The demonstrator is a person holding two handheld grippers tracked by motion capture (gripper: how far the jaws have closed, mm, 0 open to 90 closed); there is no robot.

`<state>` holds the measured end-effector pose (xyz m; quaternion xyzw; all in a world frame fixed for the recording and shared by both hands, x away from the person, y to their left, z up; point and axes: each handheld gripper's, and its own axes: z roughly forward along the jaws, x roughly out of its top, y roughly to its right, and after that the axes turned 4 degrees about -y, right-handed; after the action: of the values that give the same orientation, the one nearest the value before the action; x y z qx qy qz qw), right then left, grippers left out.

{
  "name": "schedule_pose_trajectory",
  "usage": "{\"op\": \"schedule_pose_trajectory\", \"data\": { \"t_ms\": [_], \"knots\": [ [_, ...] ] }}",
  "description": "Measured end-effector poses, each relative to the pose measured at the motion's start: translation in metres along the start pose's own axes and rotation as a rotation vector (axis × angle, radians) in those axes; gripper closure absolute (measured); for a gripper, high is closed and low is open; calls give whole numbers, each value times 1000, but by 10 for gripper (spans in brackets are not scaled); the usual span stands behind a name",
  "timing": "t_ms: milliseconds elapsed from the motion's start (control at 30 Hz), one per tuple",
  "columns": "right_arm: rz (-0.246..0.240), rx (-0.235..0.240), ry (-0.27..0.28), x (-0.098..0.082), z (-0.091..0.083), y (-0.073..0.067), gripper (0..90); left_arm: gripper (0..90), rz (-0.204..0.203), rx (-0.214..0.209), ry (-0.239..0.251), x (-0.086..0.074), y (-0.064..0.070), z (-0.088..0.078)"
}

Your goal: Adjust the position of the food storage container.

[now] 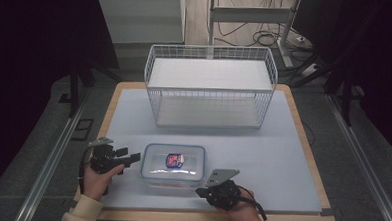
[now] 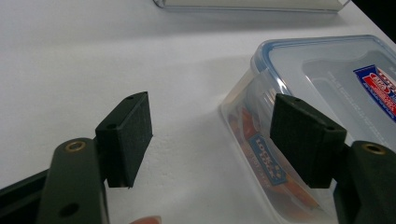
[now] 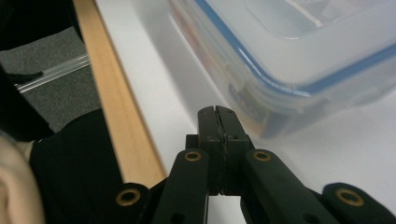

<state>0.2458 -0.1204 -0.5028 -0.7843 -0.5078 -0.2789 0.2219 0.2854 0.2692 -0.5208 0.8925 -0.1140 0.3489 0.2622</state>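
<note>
My left tongs (image 2: 210,135) stand wide, one pad against the near end wall of the plastic box (image 1: 173,164), the other over bare table (image 1: 282,144). My right tongs (image 3: 218,122) are pressed together on nothing, tips just short of the box's corner (the blue-rimmed lid is on). Beyond the box stands a wire basket (image 1: 210,86), well apart. The table's wooden edge (image 3: 116,107) runs close beside my right tongs.

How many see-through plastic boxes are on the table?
1. The plastic box sits lidded near the table's front edge, between the left gripper and the right gripper. None shows in the wire basket.
</note>
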Motion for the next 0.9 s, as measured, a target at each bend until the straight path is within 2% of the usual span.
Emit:
{"op": "schedule_pose_trajectory", "data": {
  "t_ms": [100, 300, 367, 467, 600, 667, 800, 900],
  "knots": [
    [36, -37, 27, -11, -21, 10, 900, 290, 1, 1, 0, 0, 0, -1],
    [171, -174, 70, -38, -62, 55, 900, 288, 3, 2, 5, 1, 1, -2],
    [214, -214, 75, -47, -70, 72, 900, 285, 5, 4, 1, 1, 2, -1],
    [276, -248, 78, -59, -79, 92, 900, 281, 13, 11, -3, 0, 4, 0],
    [316, -279, 70, -69, -85, 106, 900, 284, 12, 16, 0, 0, 4, 0],
    [320, -293, 63, -72, -86, 110, 843, 287, 12, 18, -2, 0, 3, 0],
    [324, -331, 63, -75, -85, 113, 532, 297, 9, 21, 7, 0, 3, -2],
    [341, -352, 76, -75, -86, 114, 385, 313, -1, 27, 11, 0, 3, -4]
  ]
}}
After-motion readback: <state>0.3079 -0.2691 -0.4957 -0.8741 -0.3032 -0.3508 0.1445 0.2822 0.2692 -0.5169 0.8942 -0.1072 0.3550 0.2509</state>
